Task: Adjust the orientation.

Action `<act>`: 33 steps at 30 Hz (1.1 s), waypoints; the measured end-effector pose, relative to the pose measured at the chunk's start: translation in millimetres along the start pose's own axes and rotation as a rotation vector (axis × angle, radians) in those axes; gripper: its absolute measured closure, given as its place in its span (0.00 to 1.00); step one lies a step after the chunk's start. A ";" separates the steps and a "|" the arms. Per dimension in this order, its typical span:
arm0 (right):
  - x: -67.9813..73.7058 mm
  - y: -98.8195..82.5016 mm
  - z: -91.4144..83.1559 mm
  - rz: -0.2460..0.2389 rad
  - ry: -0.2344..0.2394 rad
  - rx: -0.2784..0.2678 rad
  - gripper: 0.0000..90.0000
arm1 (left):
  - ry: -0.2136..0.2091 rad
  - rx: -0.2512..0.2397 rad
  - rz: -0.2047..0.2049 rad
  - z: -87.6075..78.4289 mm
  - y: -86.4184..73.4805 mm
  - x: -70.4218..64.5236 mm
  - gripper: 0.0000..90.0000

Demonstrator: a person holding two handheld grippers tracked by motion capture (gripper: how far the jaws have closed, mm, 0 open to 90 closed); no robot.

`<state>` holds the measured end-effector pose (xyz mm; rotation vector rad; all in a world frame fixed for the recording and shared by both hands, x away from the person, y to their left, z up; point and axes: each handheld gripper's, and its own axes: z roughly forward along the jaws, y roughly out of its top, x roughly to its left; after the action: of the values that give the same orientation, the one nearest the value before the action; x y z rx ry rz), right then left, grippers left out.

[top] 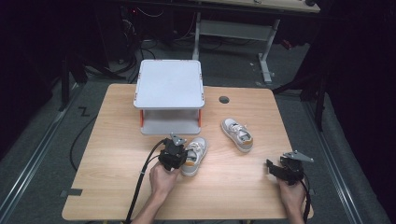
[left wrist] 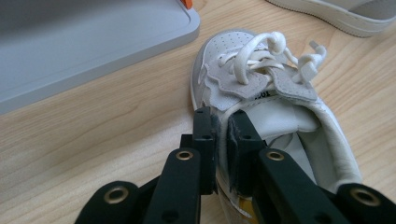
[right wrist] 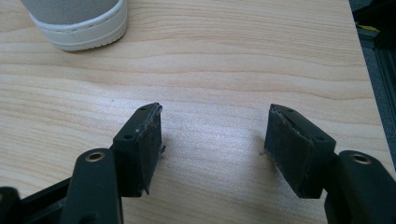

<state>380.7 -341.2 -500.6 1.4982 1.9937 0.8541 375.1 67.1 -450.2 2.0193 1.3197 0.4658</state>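
Left gripper (left wrist: 223, 140) pinches near shoe (left wrist: 261, 107) by its thin collar edge only; shoe could twist or slip when lifted. Right gripper (right wrist: 212, 140) open, idle over tabletop (right wrist: 233, 56).

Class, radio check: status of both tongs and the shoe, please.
Left tongs shut on near shoe collar. Right tongs open, empty, over table. Second shoe apart; nothing blocking the rack.

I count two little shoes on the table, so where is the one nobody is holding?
In the high view the free white shoe lies right of centre on the wooden table, just right of the grey two-tier rack.
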 end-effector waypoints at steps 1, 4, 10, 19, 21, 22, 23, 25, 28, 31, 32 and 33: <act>0.0 0.0 0.0 0.000 0.000 0.000 0.40 | 0.001 0.006 0.006 0.2 0.9 -0.9 0.92; 0.0 0.0 0.0 0.000 0.001 0.000 0.40 | -0.010 0.027 0.011 0.4 3.0 -5.3 0.90; 0.1 0.0 0.0 0.001 0.000 0.000 0.40 | -0.052 0.039 0.010 0.3 3.2 -10.5 0.86; 0.3 0.0 0.0 0.002 -0.002 0.001 0.40 | -0.083 0.035 -0.010 0.2 -0.5 -10.5 0.85; 0.3 0.0 0.0 0.002 -0.002 0.000 0.40 | -0.085 0.028 -0.008 -0.1 -1.5 -9.8 0.83; 0.3 0.0 0.0 0.002 -0.001 0.001 0.40 | -0.081 0.025 -0.003 -0.3 -2.3 -9.8 0.83; 0.3 0.0 -0.1 0.002 -0.001 0.001 0.40 | -0.087 0.021 -0.004 -0.4 -3.2 -9.3 0.83; 0.2 0.0 0.0 0.002 -0.001 0.001 0.40 | -0.101 0.014 -0.017 -0.2 -4.7 -8.4 0.79; 0.3 0.0 -0.1 0.002 -0.001 0.001 0.40 | -0.113 -0.009 -0.032 -2.2 -5.9 -4.9 0.65; 0.2 0.0 0.0 0.002 -0.001 0.000 0.40 | -0.124 -0.028 -0.037 -5.8 -5.4 -2.3 0.57; 0.3 0.0 0.0 0.001 -0.001 0.001 0.40 | -0.127 -0.038 -0.041 -8.3 -5.3 -0.8 0.57; 0.3 0.0 0.0 0.001 -0.001 0.001 0.40 | -0.133 -0.048 -0.046 -10.5 -5.2 1.1 0.56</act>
<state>380.5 -340.9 -500.6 1.4995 1.9935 0.8531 365.6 73.0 -446.5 1.9412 1.2595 0.3334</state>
